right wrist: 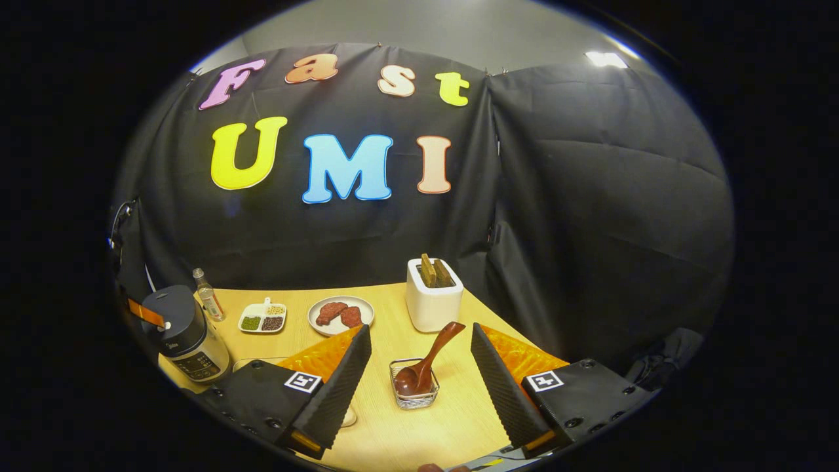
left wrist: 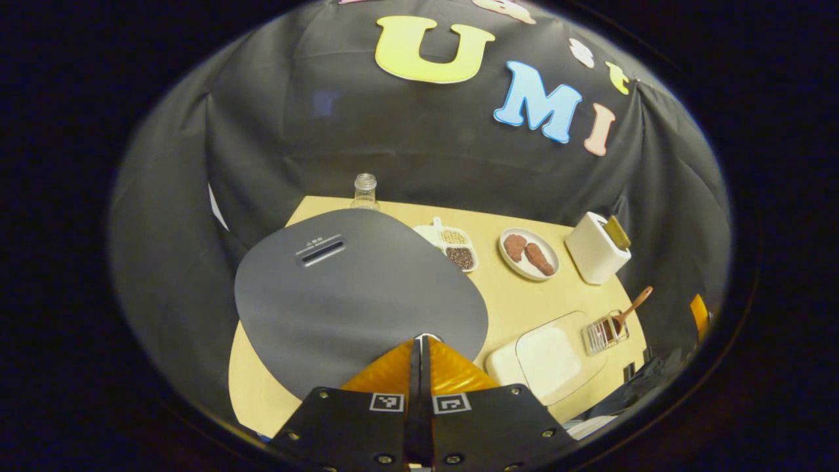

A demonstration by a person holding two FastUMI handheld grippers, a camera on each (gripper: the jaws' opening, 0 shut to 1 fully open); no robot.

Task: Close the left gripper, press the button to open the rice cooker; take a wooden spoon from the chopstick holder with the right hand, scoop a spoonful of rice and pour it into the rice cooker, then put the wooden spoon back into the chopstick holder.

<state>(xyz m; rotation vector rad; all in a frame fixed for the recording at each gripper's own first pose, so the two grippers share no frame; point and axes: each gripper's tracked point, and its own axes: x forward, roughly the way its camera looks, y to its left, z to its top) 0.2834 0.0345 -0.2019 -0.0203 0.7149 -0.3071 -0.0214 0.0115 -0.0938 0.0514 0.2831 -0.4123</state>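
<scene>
left claw [left wrist: 419,341]: fingers together, over the rice cooker [left wrist: 360,288] lid front edge
press: straight down on the button, don't slide
right claw [right wrist: 416,367]: wide, spoon [right wrist: 429,364] in holder [right wrist: 414,393] between fingers

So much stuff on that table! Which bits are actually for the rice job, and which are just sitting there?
For the job:
- rice cooker, lid closed
- wooden spoon
- chopstick holder, the wire basket holding the spoon
- tray of white rice
- left gripper, fingers together
- right gripper, fingers apart

Just lying about:
- glass bottle
- divided dish of grains
- plate of meat
- white toaster
</scene>
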